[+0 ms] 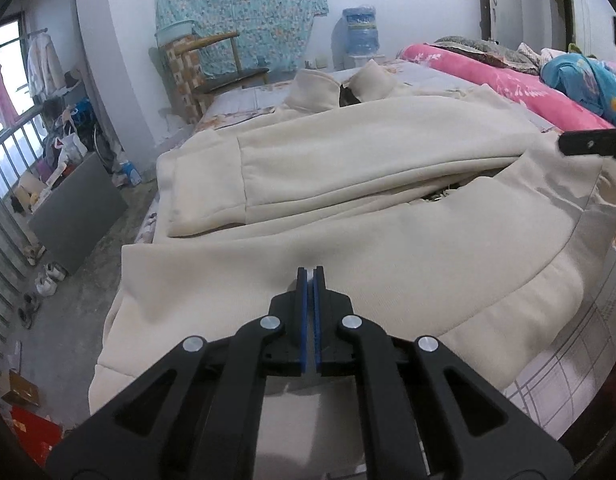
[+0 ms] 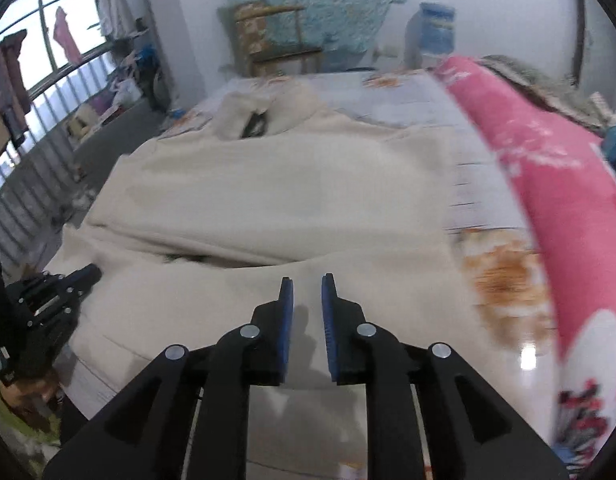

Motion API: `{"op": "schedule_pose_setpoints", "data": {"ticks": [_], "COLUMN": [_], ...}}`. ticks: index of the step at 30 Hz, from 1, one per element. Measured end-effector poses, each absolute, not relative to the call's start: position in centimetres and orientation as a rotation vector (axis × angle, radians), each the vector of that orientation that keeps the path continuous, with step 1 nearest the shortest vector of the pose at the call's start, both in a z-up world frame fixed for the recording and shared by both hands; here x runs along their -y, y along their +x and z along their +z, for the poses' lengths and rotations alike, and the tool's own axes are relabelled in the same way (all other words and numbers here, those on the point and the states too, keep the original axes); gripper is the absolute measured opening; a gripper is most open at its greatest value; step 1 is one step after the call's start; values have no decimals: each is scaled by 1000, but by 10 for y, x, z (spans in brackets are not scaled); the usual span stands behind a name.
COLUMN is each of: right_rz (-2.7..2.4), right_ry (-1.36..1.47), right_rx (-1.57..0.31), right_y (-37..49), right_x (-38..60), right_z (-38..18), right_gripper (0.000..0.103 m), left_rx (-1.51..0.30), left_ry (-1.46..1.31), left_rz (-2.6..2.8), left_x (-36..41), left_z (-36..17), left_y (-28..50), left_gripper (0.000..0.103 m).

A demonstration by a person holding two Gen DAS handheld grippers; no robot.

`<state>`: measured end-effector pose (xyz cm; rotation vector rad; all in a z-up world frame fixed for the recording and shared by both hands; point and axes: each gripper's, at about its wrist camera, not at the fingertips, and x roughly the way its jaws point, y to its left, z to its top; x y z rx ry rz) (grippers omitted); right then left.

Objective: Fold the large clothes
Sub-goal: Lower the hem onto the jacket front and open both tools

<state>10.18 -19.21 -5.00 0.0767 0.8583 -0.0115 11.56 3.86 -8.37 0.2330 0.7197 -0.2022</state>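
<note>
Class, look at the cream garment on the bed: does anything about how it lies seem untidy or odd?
The cream garment gapes at mid-body: a dark slit shows under the folded-over sleeve.

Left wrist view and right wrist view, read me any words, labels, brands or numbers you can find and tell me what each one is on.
No text can be read in either view.
Water jug: its blue label is too small and blurred.
Cardboard box: no legible marking.
Cream garment: no visible tag or print.
</note>
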Motion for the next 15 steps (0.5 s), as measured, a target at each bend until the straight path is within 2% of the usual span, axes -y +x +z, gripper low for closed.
{"op": "schedule_pose_setpoints", "data": {"ticks": [7,9,13,15], "right_rz": [-231,-223,-244,-167], "right_ry": [-23,80,113,102], "right_rx": [-932,-925,-868,-839], "right_y": [114,115,102,91], "right_x": [237,250,250,238], "right_z": [-83,-79,-57,-45], "right_gripper": [16,15,15,23], "left_rx": [-719,-726,-737,-730], "left_ry": [232,220,158,125], "left_rz": [-211,-223,-260,-269], "left_x": [-38,-41,-61,-78], "left_z": [-85,-84,-72,-65], "left_y": [120,121,116,111], "left_gripper": [3,4,6,7]}}
